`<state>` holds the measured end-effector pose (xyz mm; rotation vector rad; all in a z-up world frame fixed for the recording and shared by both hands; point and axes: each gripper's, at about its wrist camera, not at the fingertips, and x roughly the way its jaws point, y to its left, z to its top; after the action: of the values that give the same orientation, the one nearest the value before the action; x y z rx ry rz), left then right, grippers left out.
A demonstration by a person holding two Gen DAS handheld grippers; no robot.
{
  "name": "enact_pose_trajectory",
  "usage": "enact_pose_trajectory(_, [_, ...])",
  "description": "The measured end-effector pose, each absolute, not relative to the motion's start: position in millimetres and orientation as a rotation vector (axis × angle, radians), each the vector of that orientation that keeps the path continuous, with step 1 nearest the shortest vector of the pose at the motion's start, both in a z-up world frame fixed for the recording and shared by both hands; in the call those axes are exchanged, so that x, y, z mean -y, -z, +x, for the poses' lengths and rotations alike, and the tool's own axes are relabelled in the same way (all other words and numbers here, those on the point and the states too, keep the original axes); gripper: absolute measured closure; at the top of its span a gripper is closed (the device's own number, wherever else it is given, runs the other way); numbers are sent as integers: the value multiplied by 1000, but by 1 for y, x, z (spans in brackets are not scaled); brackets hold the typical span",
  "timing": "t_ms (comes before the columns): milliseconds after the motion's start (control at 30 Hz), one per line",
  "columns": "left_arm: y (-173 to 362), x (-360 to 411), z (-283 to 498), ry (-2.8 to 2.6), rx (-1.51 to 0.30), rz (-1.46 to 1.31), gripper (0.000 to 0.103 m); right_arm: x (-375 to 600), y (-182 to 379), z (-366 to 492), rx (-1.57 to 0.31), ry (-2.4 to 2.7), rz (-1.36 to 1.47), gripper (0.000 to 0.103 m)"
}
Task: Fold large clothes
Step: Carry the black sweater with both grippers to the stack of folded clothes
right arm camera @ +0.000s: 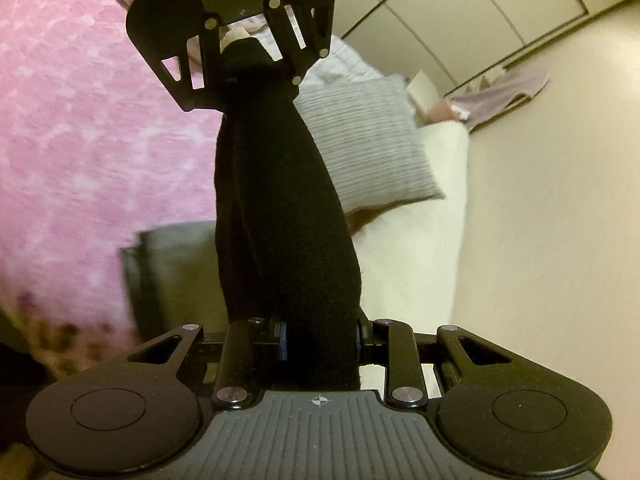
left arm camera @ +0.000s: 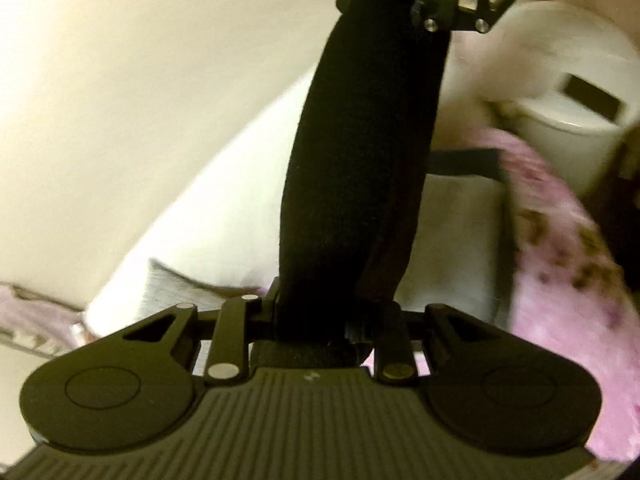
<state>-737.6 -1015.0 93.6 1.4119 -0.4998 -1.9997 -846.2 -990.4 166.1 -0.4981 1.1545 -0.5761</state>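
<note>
A bed (right arm camera: 72, 128) under a pink blanket (left arm camera: 568, 320) carries a striped pillow (right arm camera: 368, 140) and a folded grey cloth (right arm camera: 172, 272). Above it, a black garment (left arm camera: 360, 160) stretches taut between both tools. The left tongs (left arm camera: 316, 328) clench one end, the right tongs (right arm camera: 320, 340) the other.

Readable text: none in either view
Right claw (right arm camera: 320, 344) body: small crosshair mark only, no lettering

Black garment (left arm camera: 360, 160) between hand-held grippers
</note>
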Motion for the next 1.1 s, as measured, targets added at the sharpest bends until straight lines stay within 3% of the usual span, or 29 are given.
enact_pose_trajectory(133, [-58,1033,-762,1834,634,1356,81,1025,-134,-873,-1064,611,-693,78])
enact_pose_trajectory(367, [132,996,-802,1832,585,1501,81,1000,47,-921,-1075,564,-642,78])
enact_pose_trajectory(433, [165,981,-808,1803,653,1488,81,990,79,-933,-1087,559,-646,77])
enact_pose_trajectory(567, [170,975,-799,1776,651,1411,80,978,94,-949,-1029,609,-641,71])
enact_pose_trajectory(800, [160,969,-784,1802,701,1436,74,972,90,-949,-1044,636,-623,70])
enact_pose_trajectory(933, [153,975,-780,1807,711,1436,77,975,89,-940,-1072,673,-555,81])
enact_pose_trajectory(1100, [168,959,-781,1805,723,1427,78,953,84,-934,-1061,725,-515,82])
